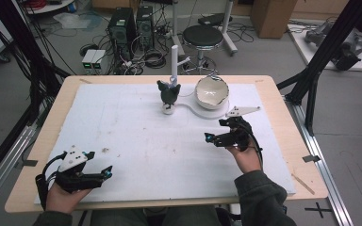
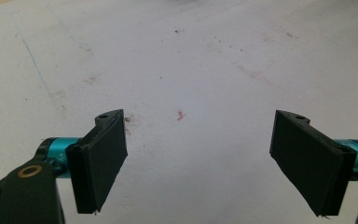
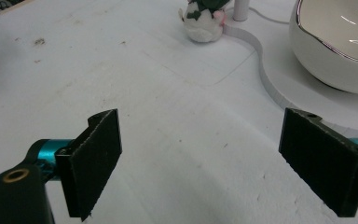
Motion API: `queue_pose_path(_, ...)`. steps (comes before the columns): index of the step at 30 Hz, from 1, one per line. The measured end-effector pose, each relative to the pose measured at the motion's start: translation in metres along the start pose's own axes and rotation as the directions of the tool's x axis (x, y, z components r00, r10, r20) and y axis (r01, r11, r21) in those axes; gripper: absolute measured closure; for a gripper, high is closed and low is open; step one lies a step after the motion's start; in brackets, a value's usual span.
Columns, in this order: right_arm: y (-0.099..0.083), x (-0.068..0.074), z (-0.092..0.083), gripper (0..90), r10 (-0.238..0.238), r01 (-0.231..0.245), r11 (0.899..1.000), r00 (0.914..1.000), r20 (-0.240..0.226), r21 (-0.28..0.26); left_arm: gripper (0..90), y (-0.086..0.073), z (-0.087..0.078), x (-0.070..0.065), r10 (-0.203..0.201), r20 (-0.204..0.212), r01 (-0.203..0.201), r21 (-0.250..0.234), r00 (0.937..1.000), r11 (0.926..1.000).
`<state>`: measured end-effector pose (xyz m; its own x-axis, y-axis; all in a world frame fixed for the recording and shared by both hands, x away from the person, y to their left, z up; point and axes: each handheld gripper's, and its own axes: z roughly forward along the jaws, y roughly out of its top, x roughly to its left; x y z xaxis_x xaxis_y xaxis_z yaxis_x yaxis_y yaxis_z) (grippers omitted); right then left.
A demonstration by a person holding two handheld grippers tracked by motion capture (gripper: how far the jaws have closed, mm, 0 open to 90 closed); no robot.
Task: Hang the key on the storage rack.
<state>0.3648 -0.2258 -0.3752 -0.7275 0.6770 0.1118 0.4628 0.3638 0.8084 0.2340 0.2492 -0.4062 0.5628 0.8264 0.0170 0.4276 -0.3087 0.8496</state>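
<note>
My left gripper [image 1: 99, 164] rests near the front left of the white foam board [image 1: 136, 136], held by a hand, jaws wide open with nothing between them [image 2: 198, 163]. My right gripper [image 1: 215, 130] is at the right of the board, below the bowl, also open and empty [image 3: 200, 168]. A white bowl [image 1: 212, 92] sits on a flat white base [image 1: 202, 112] at the back. Left of it stands a small dark green figure [image 1: 169, 95] on a white foot. In the right gripper view the bowl [image 3: 340, 42] is at upper right and the figure [image 3: 204, 18] is at the top.
A white post [image 1: 174, 63] rises behind the figure. The wooden table [image 1: 47, 127] edges the board on all sides. Beyond it are a stool [image 1: 202, 36], computer towers [image 1: 122, 28] and cables on the floor. Black frame struts [image 1: 318, 56] stand at the right.
</note>
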Motion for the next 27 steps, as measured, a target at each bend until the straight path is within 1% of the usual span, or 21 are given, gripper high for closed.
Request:
queue_pose_path(4, -0.005, -0.001, -0.003, 12.2, -0.001, 0.001, 1.0, 1.0, 0.006, -0.008, 19.0, 0.0, 0.0, 0.0, -0.001, 0.001, 0.001, 0.001, 1.0, 1.0)
queue_pose_path(6, -0.007, -0.001, -0.005, 12.2, 0.008, -0.008, 1.0, 0.9999, 0.01, -0.004, 19.0, 0.0, 0.0, 0.0, -0.001, 0.0, 0.001, 0.0, 1.0, 1.0)
queue_pose_path(7, -0.008, -0.002, -0.005, 12.1, 0.003, -0.003, 1.0, 1.0, 0.009, -0.009, 19.0, 0.0, 0.0, 0.0, -0.002, -0.002, 0.002, 0.0, 1.0, 1.0)
queue_pose_path(8, -0.009, -0.001, -0.006, 12.0, 0.008, -0.008, 1.0, 0.9999, 0.008, -0.001, 19.0, 0.0, 0.0, 0.0, -0.001, -0.001, 0.001, 0.0, 1.0, 1.0)
queue_pose_path(11, -0.01, -0.001, -0.008, 12.0, 0.002, -0.002, 1.0, 0.9999, 0.011, -0.007, 19.0, 0.0, 0.0, 0.0, -0.005, 0.0, 0.005, -0.002, 1.0, 1.0)
queue_pose_path(14, -0.013, 0.0, -0.01, 12.0, -0.001, 0.001, 1.0, 0.9999, 0.012, -0.012, 19.0, 0.0, 0.0, 0.0, 0.0, -0.001, 0.0, 0.001, 1.0, 1.0)
queue_pose_path(21, -0.021, 0.0, -0.013, 12.0, -0.003, 0.003, 1.0, 0.9999, 0.014, -0.003, 19.0, 0.0, -0.001, 0.0, -0.004, -0.003, 0.004, -0.001, 1.0, 1.0)
queue_pose_path(22, -0.022, 0.001, -0.013, 12.0, 0.005, -0.005, 1.0, 0.9999, 0.016, -0.001, 19.0, 0.0, -0.001, 0.0, -0.005, -0.003, 0.005, -0.001, 1.0, 1.0)
queue_pose_path(24, -0.025, 0.0, -0.014, 12.0, -0.008, 0.008, 1.0, 0.9998, 0.017, -0.005, 19.0, 0.0, -0.001, 0.0, -0.004, -0.003, 0.004, -0.001, 1.0, 1.0)
queue_pose_path(25, -0.026, 0.001, -0.014, 12.0, 0.0, 0.0, 1.0, 0.9999, 0.016, -0.001, 19.0, 0.0, -0.001, 0.0, -0.005, -0.003, 0.005, 0.0, 1.0, 1.0)
queue_pose_path(27, -0.029, 0.002, -0.015, 12.0, -0.005, 0.006, 1.0, 0.9998, 0.017, -0.003, 19.0, 0.0, -0.001, 0.0, -0.007, -0.005, 0.007, 0.0, 1.0, 1.0)
